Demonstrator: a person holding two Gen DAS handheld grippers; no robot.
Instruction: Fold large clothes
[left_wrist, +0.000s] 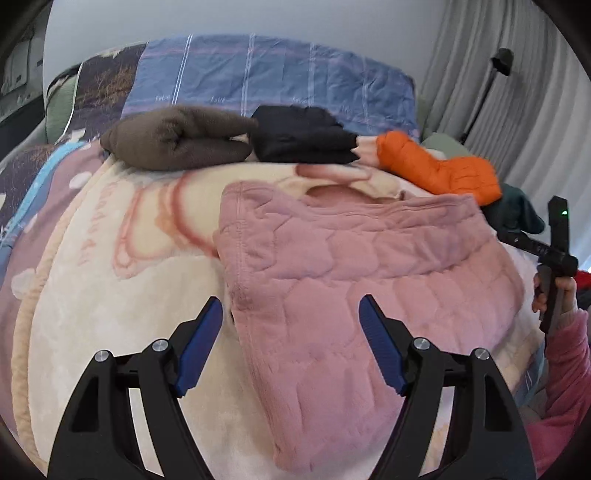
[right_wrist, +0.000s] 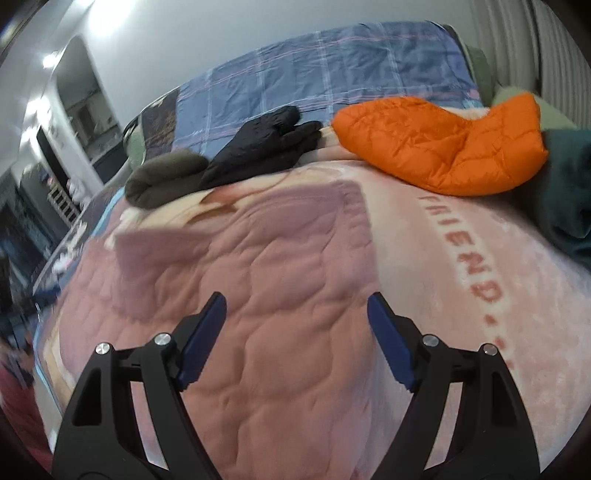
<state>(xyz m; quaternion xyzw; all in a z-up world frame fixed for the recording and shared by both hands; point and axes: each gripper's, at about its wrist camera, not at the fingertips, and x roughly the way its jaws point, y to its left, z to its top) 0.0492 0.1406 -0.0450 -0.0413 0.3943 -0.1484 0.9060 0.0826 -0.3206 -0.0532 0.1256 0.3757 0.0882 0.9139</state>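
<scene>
Here the pink quilted garment lies flat on the cream blanket that covers the bed, already doubled over once by the look of the upper layer whose edge runs across it from left to right. The left gripper hovers above its near left corner, jaws spread wide and holding nothing; the cloth's left edge passes just inside the left finger, so most of the garment stretches away forward and to the right of this hand. The right gripper is likewise wide open and empty, poised over the middle of the garment, with bare blanket to its right. The garment's long axis seems to run from the person toward the far pile, where a brown piece, a black piece and an orange jacket sit in a row. For a further fold, I judge the left hand is the better placed to pinch an edge, since it is at a corner, while the right would need to shift to the cloth's right border first.
</scene>
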